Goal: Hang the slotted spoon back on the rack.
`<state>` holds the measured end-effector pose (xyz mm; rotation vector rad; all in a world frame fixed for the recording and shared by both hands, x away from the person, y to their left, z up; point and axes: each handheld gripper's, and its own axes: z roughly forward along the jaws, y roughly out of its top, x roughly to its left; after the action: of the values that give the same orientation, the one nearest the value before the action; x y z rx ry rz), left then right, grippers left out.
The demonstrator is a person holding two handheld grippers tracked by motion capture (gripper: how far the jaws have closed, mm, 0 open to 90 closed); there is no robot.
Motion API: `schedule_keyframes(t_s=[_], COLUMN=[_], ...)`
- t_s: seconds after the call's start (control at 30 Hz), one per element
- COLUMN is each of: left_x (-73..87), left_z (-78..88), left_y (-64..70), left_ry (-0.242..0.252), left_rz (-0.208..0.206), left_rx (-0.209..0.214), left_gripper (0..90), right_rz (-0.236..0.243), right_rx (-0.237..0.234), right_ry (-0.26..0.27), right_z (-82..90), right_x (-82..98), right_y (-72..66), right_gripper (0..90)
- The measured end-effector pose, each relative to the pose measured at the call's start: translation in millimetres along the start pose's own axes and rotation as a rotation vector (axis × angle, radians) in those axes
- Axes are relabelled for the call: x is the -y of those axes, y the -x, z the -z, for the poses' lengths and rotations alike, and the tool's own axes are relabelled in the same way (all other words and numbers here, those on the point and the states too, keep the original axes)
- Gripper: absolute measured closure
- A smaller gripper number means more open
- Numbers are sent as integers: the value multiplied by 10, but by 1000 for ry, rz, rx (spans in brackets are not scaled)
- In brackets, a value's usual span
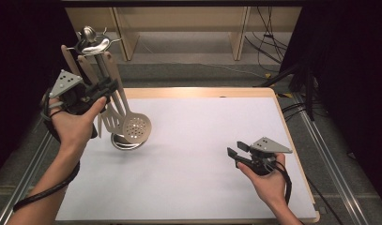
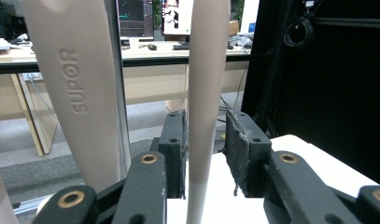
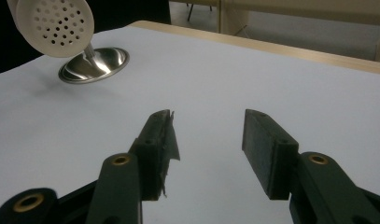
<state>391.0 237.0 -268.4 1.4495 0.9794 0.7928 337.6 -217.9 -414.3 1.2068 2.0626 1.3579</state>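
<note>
We saw a steel utensil rack (image 1: 95,45) upright at the tabletop's left, beige slotted spatula (image 1: 111,119) and skimmer (image 1: 136,126) hanging from it.

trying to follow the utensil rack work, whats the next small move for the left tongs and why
Probably close the left tongs on the slim beige handle: it stands between the pads, touching the left pad, with a gap to the right pad. The right tongs sit open over the table.
</note>
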Motion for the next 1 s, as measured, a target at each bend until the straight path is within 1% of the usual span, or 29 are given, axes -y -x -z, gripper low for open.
schedule_keyframes(t_s=[0.07,0.1,0.17,0.2,0.23,0.27,0.3,0.33,0.37,0.4,0.43,0.47,0.53,0.57,0.63,0.83,0.9,0.97,1.0], left_x=[14,19,36,44,50,57,62,70,74,81,91,101,122,139,167,278,318,361,378], left_z=[12,19,38,52,59,72,81,100,112,130,151,169,199,221,258,365,400,432,444], left_y=[14,17,30,37,42,50,56,60,66,73,81,89,103,116,130,174,185,196,201], left_ry=[2,0,2,1,4,3,3,2,3,4,6,4,2,4,5,7,6,4,2], left_rz=[-1,-2,0,-4,-5,-6,-7,-12,-11,-13,-17,-20,-29,-33,-42,-49,-53,-62,-66], left_rx=[-1,-2,-1,1,2,4,2,4,5,5,5,5,9,10,14,19,19,22,23], left_gripper=[664,658,648,643,637,634,629,624,620,617,614,609,594,588,571,522,510,501,498], right_rz=[3,32,40,12,34,41,22,3,34,33,31,37,28,35,34,30,42,46,33], right_rx=[-1,1,4,5,7,-2,5,2,-4,-5,8,0,-7,2,-2,-7,8,7,-4], right_ry=[1,8,7,8,15,10,4,-3,8,9,18,29,19,20,28,25,17,23,33], right_z=[-2,-11,-15,-13,-17,-20,-9,-3,-14,-13,-12,-22,-18,-13,-23,-24,-8,-11,-25], right_x=[0,-2,1,4,2,2,4,2,-2,-2,0,1,0,-2,-1,-1,-4,-5,-4], right_y=[3,29,31,5,21,28,14,3,29,29,25,33,28,31,31,30,39,42,35], right_gripper=[527,526,527,527,527,527,526,527,526,526,526,526,526,526,525,523,523,522,523])
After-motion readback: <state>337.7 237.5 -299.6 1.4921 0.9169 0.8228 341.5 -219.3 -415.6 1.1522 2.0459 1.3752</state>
